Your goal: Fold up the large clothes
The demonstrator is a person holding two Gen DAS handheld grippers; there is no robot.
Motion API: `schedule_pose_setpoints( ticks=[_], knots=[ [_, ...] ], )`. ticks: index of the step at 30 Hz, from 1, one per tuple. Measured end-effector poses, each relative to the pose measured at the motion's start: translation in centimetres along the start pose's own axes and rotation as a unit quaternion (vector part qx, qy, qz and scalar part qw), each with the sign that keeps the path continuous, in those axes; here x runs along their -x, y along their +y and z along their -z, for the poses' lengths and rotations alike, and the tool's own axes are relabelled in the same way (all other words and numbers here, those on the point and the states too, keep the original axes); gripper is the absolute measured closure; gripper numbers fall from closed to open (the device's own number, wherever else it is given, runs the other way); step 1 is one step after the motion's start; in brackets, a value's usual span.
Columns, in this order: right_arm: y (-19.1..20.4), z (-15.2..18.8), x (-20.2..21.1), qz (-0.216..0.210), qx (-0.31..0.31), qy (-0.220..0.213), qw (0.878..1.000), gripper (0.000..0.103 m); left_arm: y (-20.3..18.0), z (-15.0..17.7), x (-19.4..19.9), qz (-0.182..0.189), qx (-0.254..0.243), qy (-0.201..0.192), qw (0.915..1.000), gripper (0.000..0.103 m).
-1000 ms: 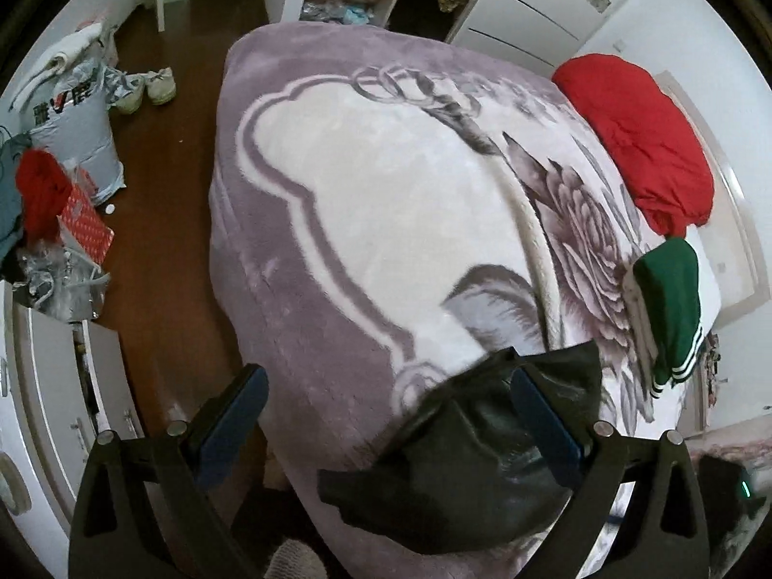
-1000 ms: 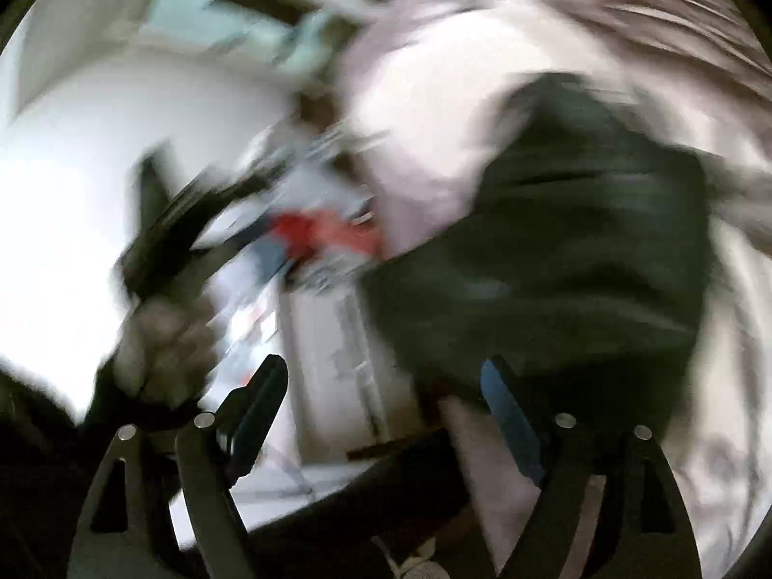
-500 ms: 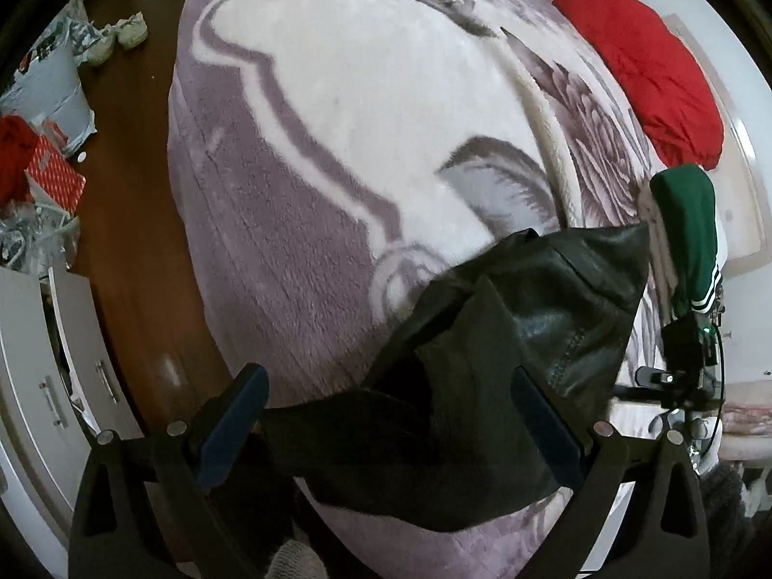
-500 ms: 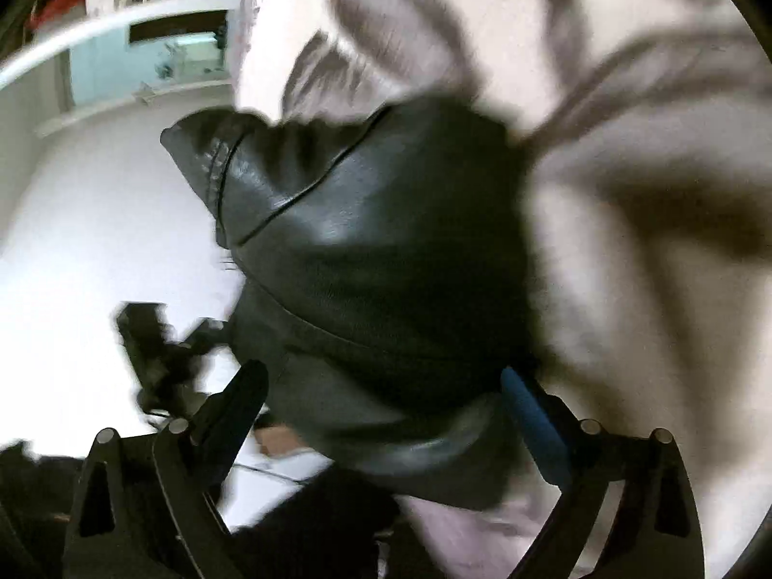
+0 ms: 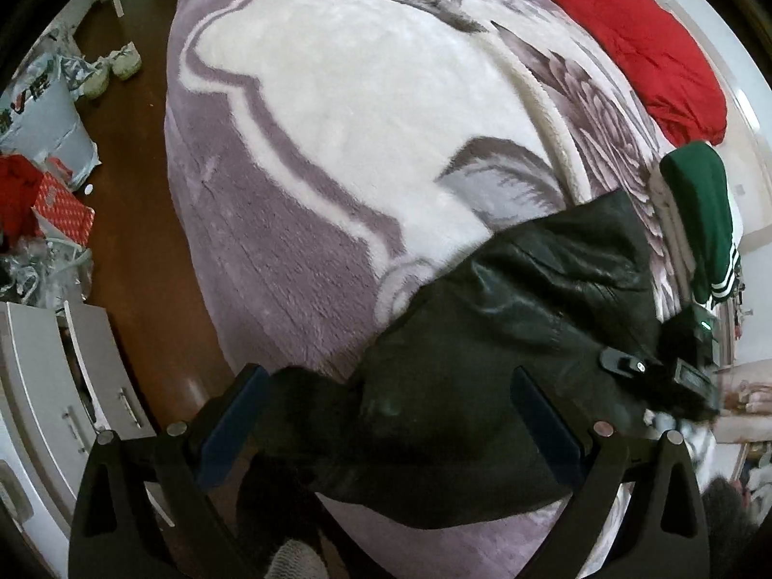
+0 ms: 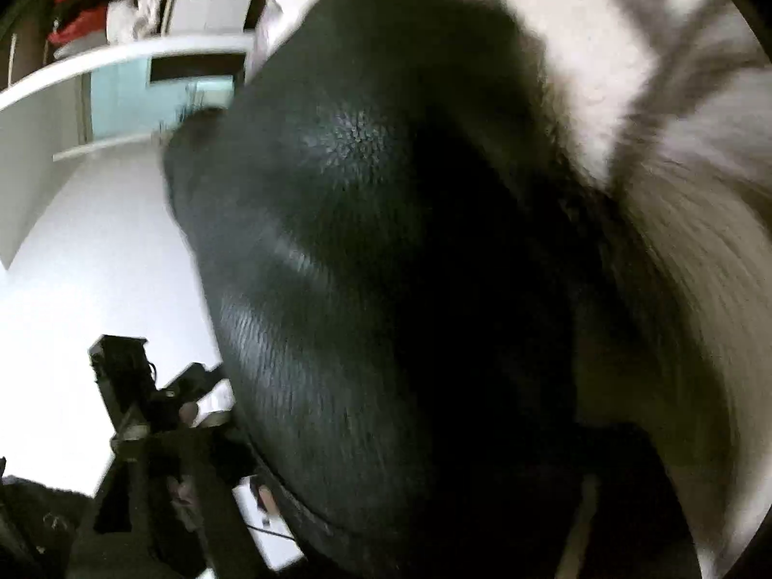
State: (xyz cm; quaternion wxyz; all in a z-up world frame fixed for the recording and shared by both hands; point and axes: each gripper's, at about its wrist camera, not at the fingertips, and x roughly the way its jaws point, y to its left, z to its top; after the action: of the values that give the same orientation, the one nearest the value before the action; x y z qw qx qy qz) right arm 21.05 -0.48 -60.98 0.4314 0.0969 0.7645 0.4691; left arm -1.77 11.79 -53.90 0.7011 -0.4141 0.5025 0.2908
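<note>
Left wrist view: black leather jacket [image 5: 506, 337], glossy and finely creased, bunched in a loose heap on the near right corner of the bed [image 5: 299, 222], one dark flap hanging over the edge toward the wooden floor [image 5: 140, 260]. Spread across the bed, a plush fleece blanket [image 5: 366, 111], mauve border around a cream centre, grey flower pattern on the right side. Left gripper [image 5: 386, 415] low in frame, blue-padded fingers [image 5: 231, 415] spread wide apart, nothing clamped, the jacket lying between and beyond them. Right gripper [image 5: 675, 376] seen as a black block at the jacket's right edge; spread or closed cannot be told. Farther back, a puffy red garment [image 5: 641, 48] and a folded green garment [image 5: 699, 212] with white stripes.

Right wrist view: blurred. Pebbled black leather [image 6: 386, 265] filling most of the frame, very close to the lens, fuzzy cream blanket [image 6: 675, 193] at right. Own fingers hidden behind the leather.
</note>
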Motion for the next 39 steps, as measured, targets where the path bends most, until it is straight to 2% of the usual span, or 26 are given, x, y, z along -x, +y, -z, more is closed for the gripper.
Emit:
schedule_pose_setpoints(
  ticks=[2,5,7,9,11,12,13,14,16,18,20,22,24,26,27,28,29,30,31,32,34,35,38,39],
  knots=[
    [1.2,1.4,1.2,0.006,-0.006,-0.031,0.999,0.045,-0.4,-0.2,0.3,-0.001,0.001,-0.006,1.0,0.001],
    [2.4,4.2,3.2,0.005,-0.05,-0.099,0.994,0.049,-1.6,-0.7,1.2,-0.002,-0.011,-0.023,0.9997,0.001],
    [2.0,6.1,5.1,-0.029,-0.096,-0.158,0.982,0.051,-2.6,-1.0,1.6,0.001,-0.019,-0.032,0.9993,0.001],
    [1.2,7.6,7.5,-0.05,-0.119,-0.226,0.965,0.051,-3.9,-1.3,1.9,0.008,-0.03,-0.038,0.9988,0.001],
    [-0.4,8.8,9.3,-0.049,-0.14,-0.279,0.949,0.05,-4.9,-1.4,1.6,0.016,-0.035,-0.038,0.9985,0.001],
    [-1.7,9.1,9.8,-0.036,-0.158,-0.291,0.943,0.049,-5.5,-1.5,1.1,0.02,-0.038,-0.035,0.9985,0.001],
    [-3.3,9.2,9.9,-0.019,-0.186,-0.285,0.94,0.043,-6.1,-1.5,0.6,0.021,-0.039,-0.032,0.9985,0.001],
    [-5.1,9.1,9.6,-0.011,-0.219,-0.266,0.939,0.032,-7.1,-1.5,-0.3,0.026,-0.04,-0.027,0.9985,0.001],
    [-7.5,9.6,9.0,0.009,-0.257,-0.231,0.938,0.023,-8.4,-1.5,-1.6,0.033,-0.041,-0.02,0.9984,0.001],
    [-8.1,10.7,9.4,0.009,-0.253,-0.215,0.943,0.02,-9.9,-1.2,-3.8,0.042,-0.032,0.001,0.9986,0.001],
    [-7.6,12.0,10.7,0.043,-0.245,-0.218,0.944,0.019,-10.6,-0.8,-5.5,0.066,-0.009,0.026,0.9974,0.001],
    [-7.1,13.1,13.1,0.092,-0.247,-0.235,0.936,0.019,-11.0,-0.5,-7.3,0.089,0.022,0.052,0.9944,0.001],
    [-6.2,13.8,16.4,0.144,-0.229,-0.264,0.926,0.019,-11.2,-0.4,-8.9,0.126,0.058,0.07,0.9878,0.001],
    [-4.4,13.5,18.8,0.168,-0.19,-0.294,0.921,0.019,-11.3,-0.3,-9.5,0.139,0.081,0.066,0.9847,0.018],
    [-3.0,12.6,19.6,0.169,-0.163,-0.301,0.924,0.019,-11.3,-0.3,-9.6,0.155,0.095,0.058,0.9817,0.05],
    [-1.2,11.0,20.1,0.172,-0.139,-0.301,0.928,0.023,-11.3,-0.2,-9.7,0.164,0.1,0.057,0.9798,0.067],
    [-1.3,9.7,20.7,0.175,-0.113,-0.296,0.932,0.035,-11.4,-0.2,-9.7,0.159,0.106,0.051,0.9802,0.069],
    [0.0,7.9,20.4,0.169,-0.089,-0.282,0.94,0.042,-11.3,-0.2,-9.5,0.162,0.109,0.043,0.9799,0.075],
    [1.2,5.9,19.6,0.162,-0.072,-0.261,0.949,0.052,-11.0,0.0,-9.3,0.168,0.11,0.035,0.979,0.077],
    [2.6,3.8,18.2,0.172,-0.061,-0.24,0.954,0.057,-10.8,0.2,-9.2,0.169,0.108,0.033,0.9791,0.078],
    [2.7,-0.2,16.7,0.218,-0.048,-0.196,0.955,0.058,-10.1,0.6,-9.2,0.164,0.11,0.032,0.9798,0.078],
    [2.2,-1.9,15.6,0.247,-0.048,-0.186,0.95,0.063,-9.1,0.8,-9.4,0.171,0.124,0.034,0.9769,0.078],
    [0.2,-4.8,13.7,0.267,-0.078,-0.168,0.946,0.073,-7.8,0.9,-10.5,0.185,0.138,0.046,0.9719,0.075],
    [-0.5,-5.4,13.2,0.281,-0.082,-0.171,0.941,0.076,-7.5,0.9,-11.0,0.19,0.138,0.049,0.9708,0.072]
  ],
)
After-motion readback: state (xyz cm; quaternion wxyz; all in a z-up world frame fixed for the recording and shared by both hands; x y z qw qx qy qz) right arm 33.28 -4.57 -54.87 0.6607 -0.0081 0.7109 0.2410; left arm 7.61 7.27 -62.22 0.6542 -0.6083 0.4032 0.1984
